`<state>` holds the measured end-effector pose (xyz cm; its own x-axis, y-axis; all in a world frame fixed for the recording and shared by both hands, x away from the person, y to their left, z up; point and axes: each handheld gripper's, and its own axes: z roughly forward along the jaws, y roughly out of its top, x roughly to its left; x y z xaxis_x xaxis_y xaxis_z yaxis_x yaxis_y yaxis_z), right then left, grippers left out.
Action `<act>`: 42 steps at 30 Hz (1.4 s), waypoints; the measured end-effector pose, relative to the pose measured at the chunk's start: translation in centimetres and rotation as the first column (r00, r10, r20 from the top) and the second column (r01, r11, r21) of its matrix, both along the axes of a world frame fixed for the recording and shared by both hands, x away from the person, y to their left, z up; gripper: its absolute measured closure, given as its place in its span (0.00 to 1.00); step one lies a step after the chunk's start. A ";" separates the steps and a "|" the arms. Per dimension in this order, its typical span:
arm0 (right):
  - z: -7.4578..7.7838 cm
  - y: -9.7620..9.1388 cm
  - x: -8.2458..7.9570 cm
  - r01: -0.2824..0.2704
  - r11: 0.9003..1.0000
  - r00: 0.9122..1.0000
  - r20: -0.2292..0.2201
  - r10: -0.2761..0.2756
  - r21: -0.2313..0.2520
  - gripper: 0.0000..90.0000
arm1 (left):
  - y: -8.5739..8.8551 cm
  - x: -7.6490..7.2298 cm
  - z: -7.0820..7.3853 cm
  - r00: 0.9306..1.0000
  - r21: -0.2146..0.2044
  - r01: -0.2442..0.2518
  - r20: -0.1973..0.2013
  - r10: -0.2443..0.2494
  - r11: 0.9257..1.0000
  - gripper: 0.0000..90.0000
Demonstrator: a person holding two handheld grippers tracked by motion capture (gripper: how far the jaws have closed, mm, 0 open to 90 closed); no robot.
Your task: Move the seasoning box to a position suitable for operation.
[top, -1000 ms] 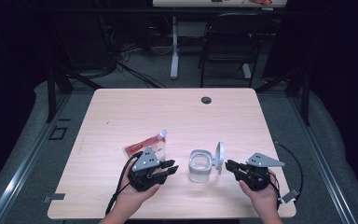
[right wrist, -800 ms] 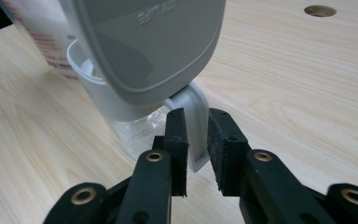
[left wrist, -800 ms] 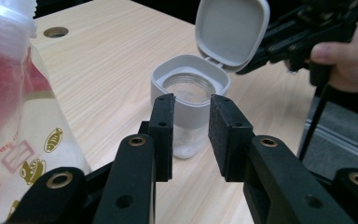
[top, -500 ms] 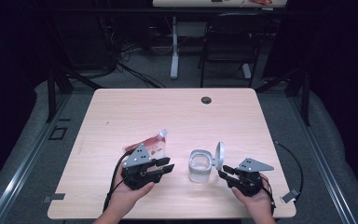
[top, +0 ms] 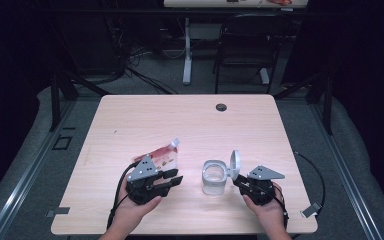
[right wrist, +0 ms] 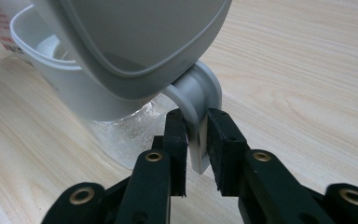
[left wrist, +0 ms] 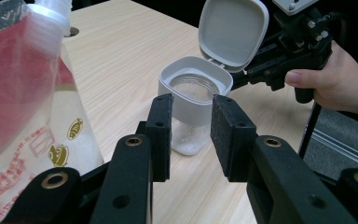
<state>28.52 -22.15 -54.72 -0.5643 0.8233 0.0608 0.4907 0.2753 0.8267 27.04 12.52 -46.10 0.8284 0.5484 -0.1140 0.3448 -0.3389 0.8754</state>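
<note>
Right gripper view: right gripper (right wrist: 197, 140) fingers clamp the jar's hinge tab (right wrist: 196, 107); left gripper (left wrist: 191, 135) fingers apart.

I see my left gripper (top: 172, 180) low over the near left part of the table, held from below by my left hand (top: 130, 212), its grey three-cornered plate on top and its cable trailing back past my wrist. In the left gripper view its jaws stand apart with a clear gap between the pads (left wrist: 161, 133) — nothing between them. My right gripper (top: 236, 179) sits at the near right, gripped by my right hand (top: 267, 210), jaws pointing left toward the other gripper. In the right gripper view those jaws are closed on the lid tab (right wrist: 199, 126) of the container — pads pressing either side.
</note>
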 end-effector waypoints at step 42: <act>0.2 -0.4 0.2 -0.126 0.988 0.991 0.037 0.129 -0.086 0.92 | 1.8 -0.1 1.3 0.998 -0.015 -0.051 0.024 0.052 0.999 0.77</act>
<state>28.70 -22.58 -54.50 -0.6655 0.7457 -0.0310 0.4120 0.4017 0.8178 26.96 14.36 -44.84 0.8017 0.5888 -0.1024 0.3402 -0.3088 0.8882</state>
